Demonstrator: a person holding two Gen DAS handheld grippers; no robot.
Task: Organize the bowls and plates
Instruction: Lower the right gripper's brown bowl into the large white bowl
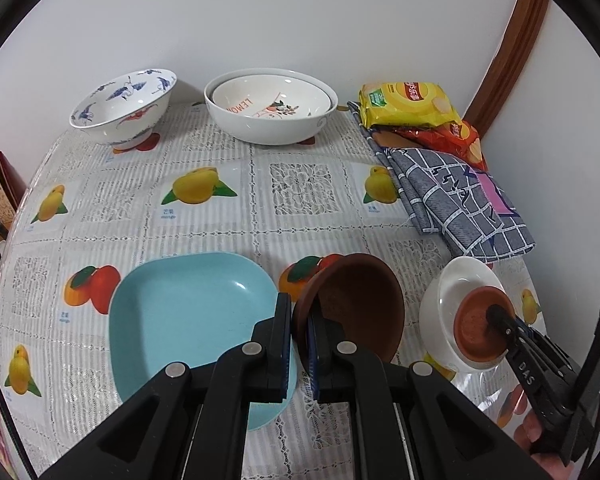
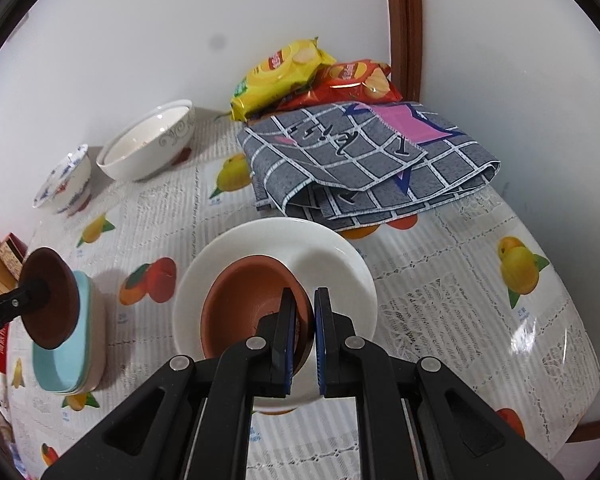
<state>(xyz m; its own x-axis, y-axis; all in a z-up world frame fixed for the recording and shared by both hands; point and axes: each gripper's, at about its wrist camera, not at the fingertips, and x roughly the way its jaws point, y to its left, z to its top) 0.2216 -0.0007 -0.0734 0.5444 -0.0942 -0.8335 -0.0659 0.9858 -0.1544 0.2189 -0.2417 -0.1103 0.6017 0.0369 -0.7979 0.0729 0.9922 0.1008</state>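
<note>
plates and bowls are spread over a fruit-print tablecloth point(image 1: 204, 224). a dark brown dish point(image 1: 352, 304) is pinched by its rim in the left gripper point(image 1: 299, 332), tilted just beside a light blue plate point(image 1: 188, 320). a terracotta saucer point(image 2: 252, 308) is clamped by the right gripper point(image 2: 304, 340) inside a white bowl point(image 2: 332, 256). two bowls are seen by the wall.

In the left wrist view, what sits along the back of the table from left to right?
Blue-and-white patterned bowl → large white bowl with a smaller lemon-print bowl nested inside → yellow chip bag → red chip bag, lying partly under the yellow one, at the far right by the wall.
</note>
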